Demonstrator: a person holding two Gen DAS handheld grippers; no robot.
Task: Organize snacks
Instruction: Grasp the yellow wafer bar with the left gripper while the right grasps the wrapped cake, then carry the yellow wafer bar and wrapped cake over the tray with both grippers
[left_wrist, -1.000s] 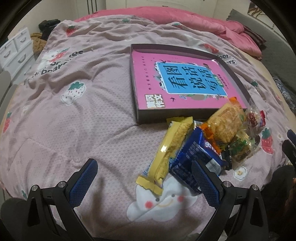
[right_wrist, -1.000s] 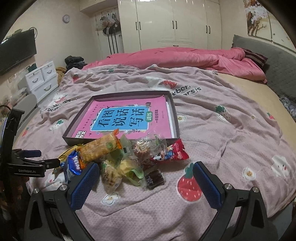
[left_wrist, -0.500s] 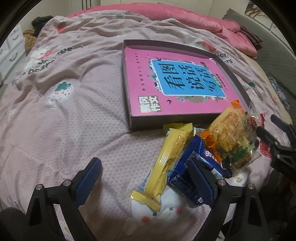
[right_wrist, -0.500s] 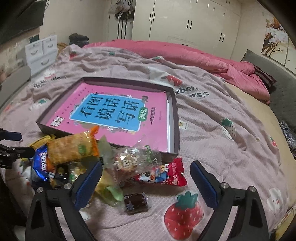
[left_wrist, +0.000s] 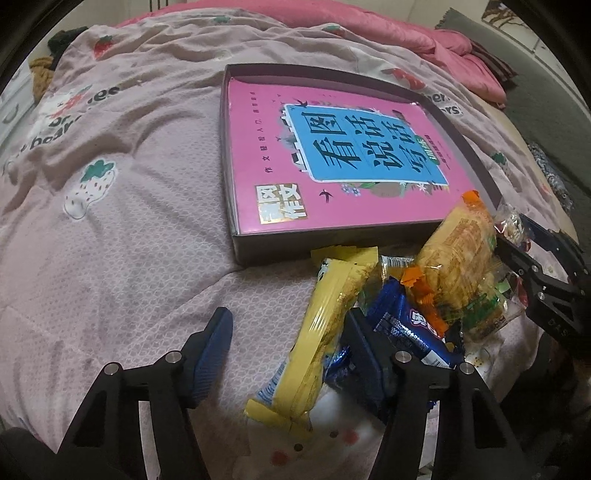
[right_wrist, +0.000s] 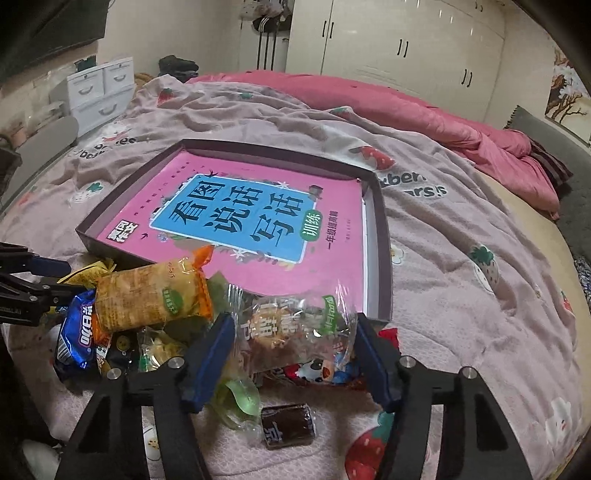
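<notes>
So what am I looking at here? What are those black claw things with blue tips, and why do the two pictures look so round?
Those are hand-held grippers: a person carries one in each hand, with no robot arm. A wide-angle camera on each looks along its fingers, hence the round pictures. The left gripper is closing around a long yellow snack bar, with a blue packet beside it. The right gripper is closing around a clear bag of snacks; whether the pads press yet is hard to tell. Everything lies on a pink strawberry quilt. Behind the snack pile sits a shallow box holding a pink book.
</notes>
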